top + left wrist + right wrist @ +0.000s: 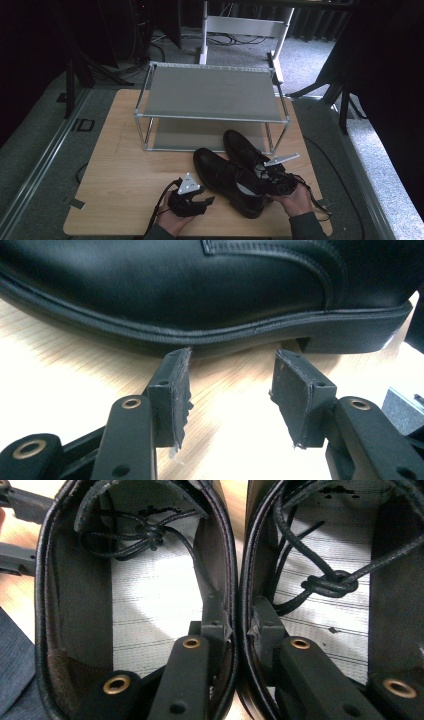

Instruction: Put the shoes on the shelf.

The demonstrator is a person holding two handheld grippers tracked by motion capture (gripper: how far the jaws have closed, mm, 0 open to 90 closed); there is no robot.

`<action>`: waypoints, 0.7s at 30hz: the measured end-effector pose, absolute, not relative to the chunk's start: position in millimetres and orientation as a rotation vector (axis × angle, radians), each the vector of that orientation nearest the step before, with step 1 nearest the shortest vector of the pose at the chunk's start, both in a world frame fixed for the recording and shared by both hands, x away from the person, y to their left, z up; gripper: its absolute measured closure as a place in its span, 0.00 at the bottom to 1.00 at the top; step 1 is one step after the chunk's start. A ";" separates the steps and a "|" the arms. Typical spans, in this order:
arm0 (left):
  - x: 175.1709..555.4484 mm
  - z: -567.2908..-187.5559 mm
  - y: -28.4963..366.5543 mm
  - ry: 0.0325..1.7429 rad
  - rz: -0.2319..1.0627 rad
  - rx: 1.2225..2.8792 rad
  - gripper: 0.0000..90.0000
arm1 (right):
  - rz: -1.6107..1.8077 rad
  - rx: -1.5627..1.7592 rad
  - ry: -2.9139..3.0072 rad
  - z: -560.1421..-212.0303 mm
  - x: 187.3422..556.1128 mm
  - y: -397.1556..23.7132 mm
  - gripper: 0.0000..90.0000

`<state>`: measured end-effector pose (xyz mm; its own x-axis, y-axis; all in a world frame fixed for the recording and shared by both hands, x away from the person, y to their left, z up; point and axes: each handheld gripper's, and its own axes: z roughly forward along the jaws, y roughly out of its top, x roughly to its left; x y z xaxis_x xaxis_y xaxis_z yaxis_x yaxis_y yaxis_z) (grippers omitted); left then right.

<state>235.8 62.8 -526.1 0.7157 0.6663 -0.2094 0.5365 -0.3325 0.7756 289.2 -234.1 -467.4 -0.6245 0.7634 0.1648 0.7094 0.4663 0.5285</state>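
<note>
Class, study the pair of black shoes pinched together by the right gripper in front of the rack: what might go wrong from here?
1. The right gripper clamps only the two touching inner walls of the black shoes; lifted, a shoe might slip out or swing.
2. The laces lie loose inside and could snag a jaw.
3. The left gripper stands open beside the near shoe's sole, giving no support; the toes may catch the shoe rack frame.

High view: above near table edge, faces forward and down over light wooden tabletop (125,175). Left gripper view: low, close, faces flank of left black leather lace-up shoe (175,285). Right gripper view: very close, faces into both shoes; shoes shared by all
</note>
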 end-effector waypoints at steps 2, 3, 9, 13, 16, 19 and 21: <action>236.1 -526.3 63.3 0.921 0.181 2.014 0.55 | 0.883 1.316 2.603 -465.6 290.4 -233.7 0.90; 236.3 -526.4 63.5 0.922 0.181 2.014 0.55 | 0.889 1.315 2.602 -464.9 291.2 -233.2 0.90; 237.2 -526.6 65.0 0.930 0.185 2.014 0.55 | 0.897 1.314 2.590 -461.5 296.5 -227.8 0.90; 237.9 -526.7 66.2 0.936 0.185 2.011 0.55 | 0.908 1.315 2.588 -459.3 301.4 -223.6 0.90; 238.3 -526.9 67.4 0.943 0.188 2.007 0.55 | 0.914 1.317 2.592 -458.1 306.4 -220.0 0.90; 239.3 -527.1 69.2 0.950 0.190 2.006 0.55 | 0.922 1.324 2.588 -457.5 310.5 -216.0 0.90; 240.1 -527.2 70.5 0.956 0.191 2.005 0.55 | 0.932 1.325 2.583 -457.3 313.7 -213.5 0.90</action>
